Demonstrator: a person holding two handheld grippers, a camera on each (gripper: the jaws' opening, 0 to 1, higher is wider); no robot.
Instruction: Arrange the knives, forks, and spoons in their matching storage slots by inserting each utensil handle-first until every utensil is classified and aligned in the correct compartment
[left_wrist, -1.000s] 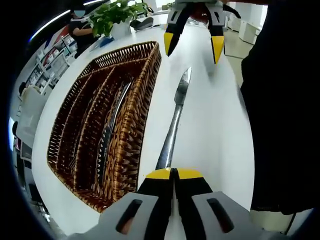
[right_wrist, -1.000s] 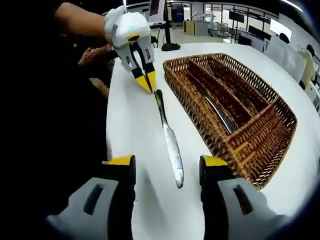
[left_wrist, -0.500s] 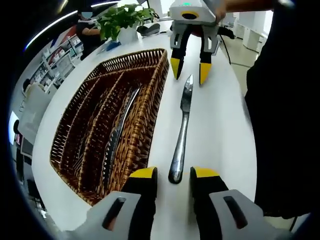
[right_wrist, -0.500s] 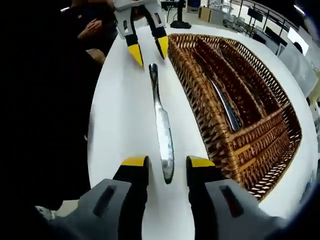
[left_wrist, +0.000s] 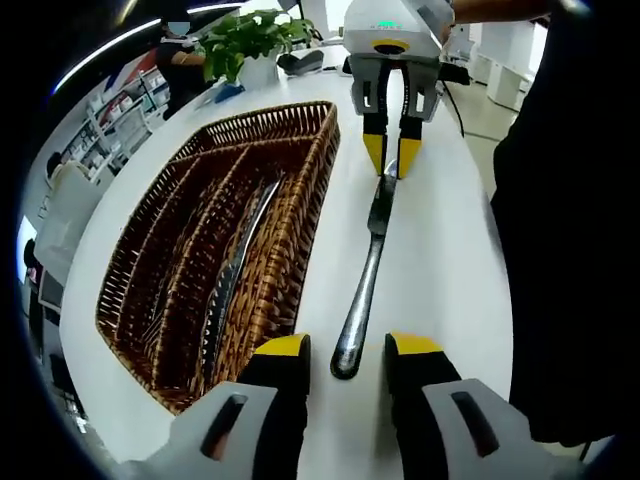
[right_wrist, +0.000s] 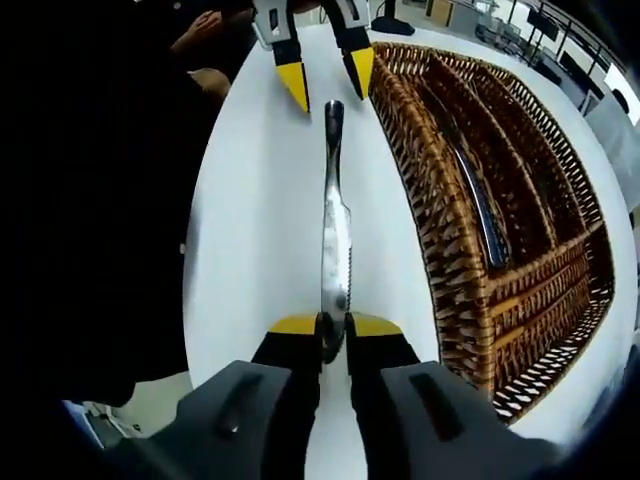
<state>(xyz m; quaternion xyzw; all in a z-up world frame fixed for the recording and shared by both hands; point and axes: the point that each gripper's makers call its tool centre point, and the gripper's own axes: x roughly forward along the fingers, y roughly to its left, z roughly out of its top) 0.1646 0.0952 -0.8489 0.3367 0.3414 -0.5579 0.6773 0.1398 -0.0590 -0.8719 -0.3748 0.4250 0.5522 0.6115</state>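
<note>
The right gripper (right_wrist: 335, 327) has its two yellow-tipped jaws pressed together on the blade tip of the knife (right_wrist: 335, 235). In the left gripper view the same gripper (left_wrist: 390, 160) comes in from the far side of the table, and there its tips pinch the blade end of the knife (left_wrist: 365, 280) as well. The left gripper (left_wrist: 345, 348) is spread apart, one jaw on each side of the rounded handle end, and the jaws do not touch the handle. In the right gripper view the left gripper (right_wrist: 325, 80) stands at the far end of the knife with the same wide gap between its tips.

The knife lies flat on the white table (left_wrist: 440, 280), its length running from one gripper to the other, just beside the long side of the wicker tray (left_wrist: 285, 250) and about parallel to it. The tray (right_wrist: 455, 270) is brown and woven, divided by long walls into several narrow compartments (I cannot count them surely). In the compartment nearest to the knife there is another utensil (left_wrist: 235, 265) of shiny metal, lying along the slot; in the right gripper view it (right_wrist: 480, 200) looks like a second knife, but its end is not clear. Darker utensils seem to lie in the farther slots; I cannot tell their kind.

A green plant (left_wrist: 245, 30) in a white pot stands beyond the far end of the tray.
</note>
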